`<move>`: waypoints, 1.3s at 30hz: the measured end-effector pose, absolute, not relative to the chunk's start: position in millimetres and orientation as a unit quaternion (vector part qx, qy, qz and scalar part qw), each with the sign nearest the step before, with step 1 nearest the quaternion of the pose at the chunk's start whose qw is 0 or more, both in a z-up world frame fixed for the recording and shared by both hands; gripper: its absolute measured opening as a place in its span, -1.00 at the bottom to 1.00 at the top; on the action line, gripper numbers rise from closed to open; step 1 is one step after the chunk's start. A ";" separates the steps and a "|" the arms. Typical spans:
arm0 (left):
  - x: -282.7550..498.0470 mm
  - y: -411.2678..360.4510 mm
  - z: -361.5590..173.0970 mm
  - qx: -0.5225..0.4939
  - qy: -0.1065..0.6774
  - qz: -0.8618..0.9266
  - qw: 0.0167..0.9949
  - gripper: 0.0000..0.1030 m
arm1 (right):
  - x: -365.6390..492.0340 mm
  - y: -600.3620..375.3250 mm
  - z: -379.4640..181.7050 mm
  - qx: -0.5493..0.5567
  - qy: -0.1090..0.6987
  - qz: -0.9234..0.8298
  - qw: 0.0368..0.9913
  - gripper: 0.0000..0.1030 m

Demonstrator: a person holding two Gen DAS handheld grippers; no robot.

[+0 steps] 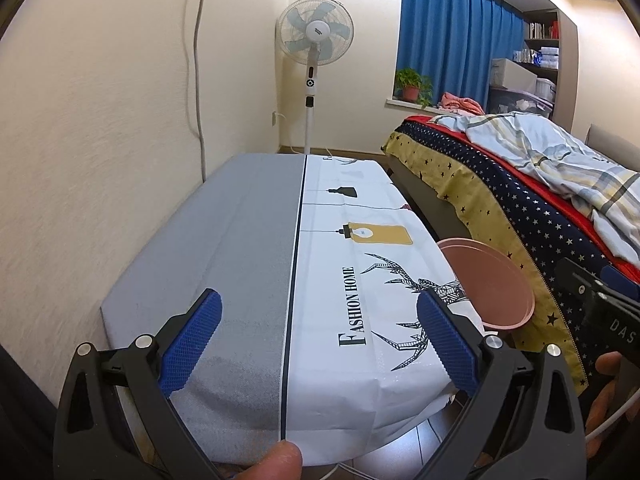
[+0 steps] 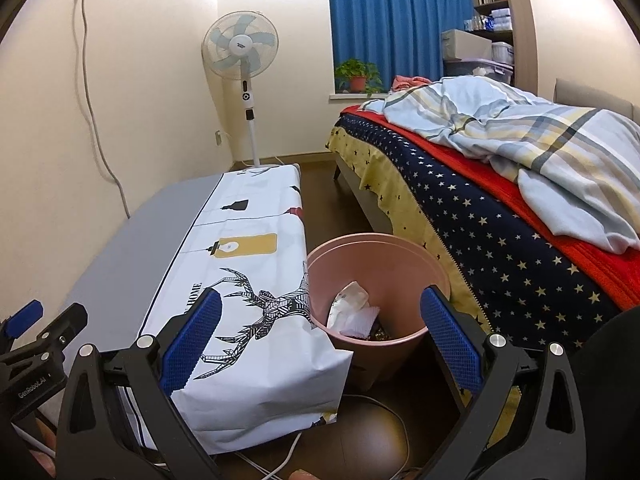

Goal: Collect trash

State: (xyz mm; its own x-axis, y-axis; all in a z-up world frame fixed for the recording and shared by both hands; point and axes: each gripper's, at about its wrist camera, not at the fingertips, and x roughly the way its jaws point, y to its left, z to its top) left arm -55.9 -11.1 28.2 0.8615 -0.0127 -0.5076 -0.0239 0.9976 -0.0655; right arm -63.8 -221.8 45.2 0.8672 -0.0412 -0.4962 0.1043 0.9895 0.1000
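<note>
Both of your grippers are empty right now: the left gripper point(image 1: 320, 344) hangs over the near end of the bench point(image 1: 248, 240) with its jaws spread wide, and the right gripper point(image 2: 322, 340) is held just above the pink bin point(image 2: 404, 344), its jaws equally wide apart and nothing between them. The trash point(image 2: 352, 310) you can see is already inside that bin, which stands on the floor between the bench and the bed point(image 2: 500, 220): crumpled white paper or wrapper pieces lying against the bin's near wall, with something darker beneath that is too hidden to name. The cloth-covered bench top shows no loose scraps in either view, so the collecting looks close to done, though the floor around the bin is only partly visible. If any more pieces turn up, expect them to behave like what is in the bin: very light, soft, and easily crushed, likely to slip or flutter free from a loose pinch. Take such a piece across its thickest bunched fold, not a thin edge, and close fully. The bin itself looks like light, stiff plastic; should you need to shift it, grip its rim, and mind the white cable point(image 2: 376, 404) on the floor beside it.
</note>
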 end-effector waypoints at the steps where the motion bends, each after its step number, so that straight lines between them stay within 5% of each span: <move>1: -55.8 -11.2 27.9 -0.035 0.263 0.003 0.964 0.84 | -63.6 -220.7 45.0 0.060 0.255 -0.037 0.964 0.90; 39: -58.3 -16.9 25.4 -0.028 0.266 -0.002 0.964 0.84 | -60.6 -218.5 43.7 0.062 0.259 -0.034 0.963 0.90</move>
State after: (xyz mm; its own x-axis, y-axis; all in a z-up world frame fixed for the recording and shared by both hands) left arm -58.3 -16.9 25.4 0.8584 -0.0198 -0.5126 -0.0104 0.9984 -0.0560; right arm -60.6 -218.5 43.7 0.8634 -0.0334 -0.5034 0.0980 0.9899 0.1024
